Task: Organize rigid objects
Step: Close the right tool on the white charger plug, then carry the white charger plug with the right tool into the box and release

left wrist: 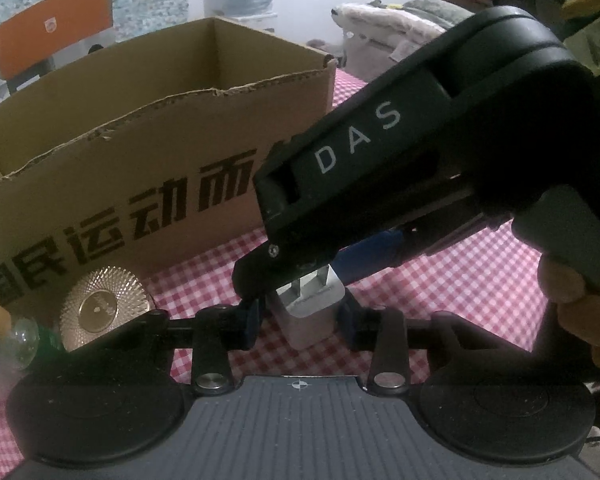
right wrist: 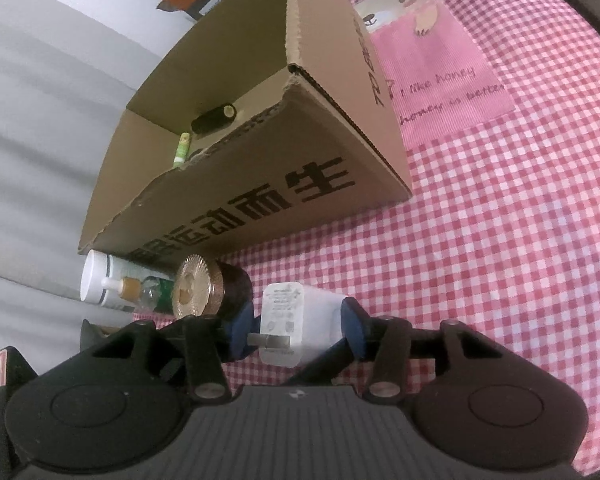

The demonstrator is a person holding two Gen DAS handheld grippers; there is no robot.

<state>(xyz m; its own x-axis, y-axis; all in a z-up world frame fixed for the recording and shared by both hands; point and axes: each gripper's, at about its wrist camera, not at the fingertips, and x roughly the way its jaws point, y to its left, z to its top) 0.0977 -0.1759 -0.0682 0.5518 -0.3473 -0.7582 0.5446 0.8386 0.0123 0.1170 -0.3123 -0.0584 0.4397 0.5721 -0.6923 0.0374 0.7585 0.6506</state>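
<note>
A white USB wall charger [left wrist: 306, 312] sits between the blue pads of my left gripper [left wrist: 300, 320], just above the checked cloth. My right gripper [right wrist: 296, 332] reaches in from the right and its pads also flank the charger [right wrist: 296, 320], prongs pointing left. Its black body [left wrist: 420, 152] fills the upper right of the left wrist view. Both grippers look closed against the charger. The open cardboard box [left wrist: 140, 128] stands behind; in the right wrist view the box [right wrist: 260, 184] holds a black cylinder [right wrist: 214, 118] and a green tube [right wrist: 181, 150].
A jar with a gold ribbed lid [right wrist: 196, 290], a small glass bottle with a cork [right wrist: 140, 290] and a white tube [right wrist: 100, 282] lie left of the charger by the box's front. A pink printed cloth patch [right wrist: 440, 64] lies to the right of the box.
</note>
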